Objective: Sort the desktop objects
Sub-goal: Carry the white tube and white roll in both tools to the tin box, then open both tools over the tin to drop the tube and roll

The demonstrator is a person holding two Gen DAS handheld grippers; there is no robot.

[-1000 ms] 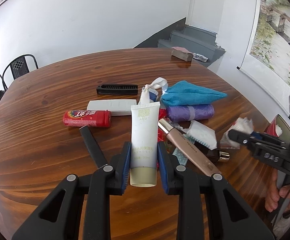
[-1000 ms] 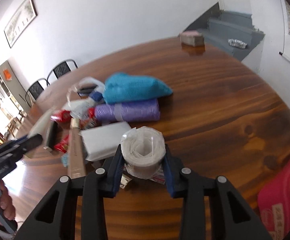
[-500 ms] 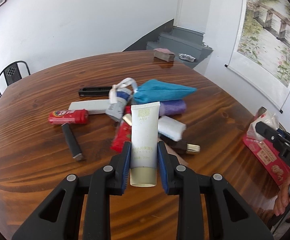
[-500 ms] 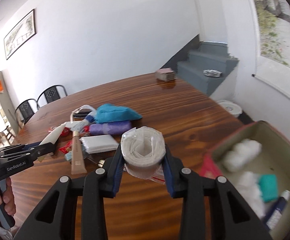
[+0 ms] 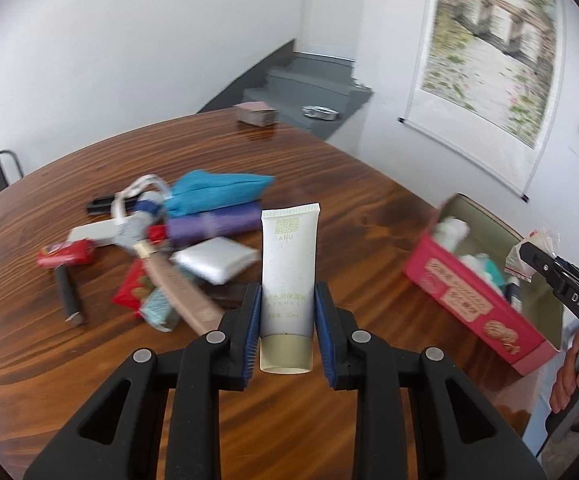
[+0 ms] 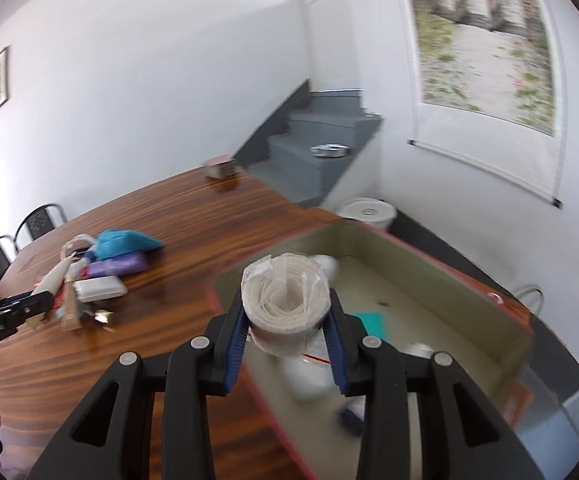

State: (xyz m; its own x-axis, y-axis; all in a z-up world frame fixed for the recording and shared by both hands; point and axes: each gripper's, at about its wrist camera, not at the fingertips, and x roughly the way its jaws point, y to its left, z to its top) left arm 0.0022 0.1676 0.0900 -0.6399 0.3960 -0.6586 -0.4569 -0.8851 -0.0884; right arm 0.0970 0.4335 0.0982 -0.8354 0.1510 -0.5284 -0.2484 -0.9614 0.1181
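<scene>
My left gripper (image 5: 287,326) is shut on a white cream tube (image 5: 289,264) with a beige cap, held above the wooden table (image 5: 329,208). My right gripper (image 6: 287,338) is shut on a white roll wrapped in clear plastic (image 6: 285,300), hanging over the near end of the open red box (image 6: 441,276). That red box (image 5: 477,300) sits at the table's right edge and holds white wads, a teal piece and a small tube. The right gripper (image 5: 529,254) shows at the far right of the left wrist view.
A pile lies mid-table: blue pouch (image 5: 217,192), purple roll (image 5: 213,226), white packet (image 5: 217,258), rose-gold tube (image 5: 177,288), red can (image 5: 65,254), black comb (image 5: 105,202). A small block (image 5: 255,114) sits at the far edge. Stairs and a white bucket (image 6: 367,212) are beyond.
Both grippers swung right with their loads. The red box came into the left wrist view. The right gripper moved from beside the pile to over the box.
</scene>
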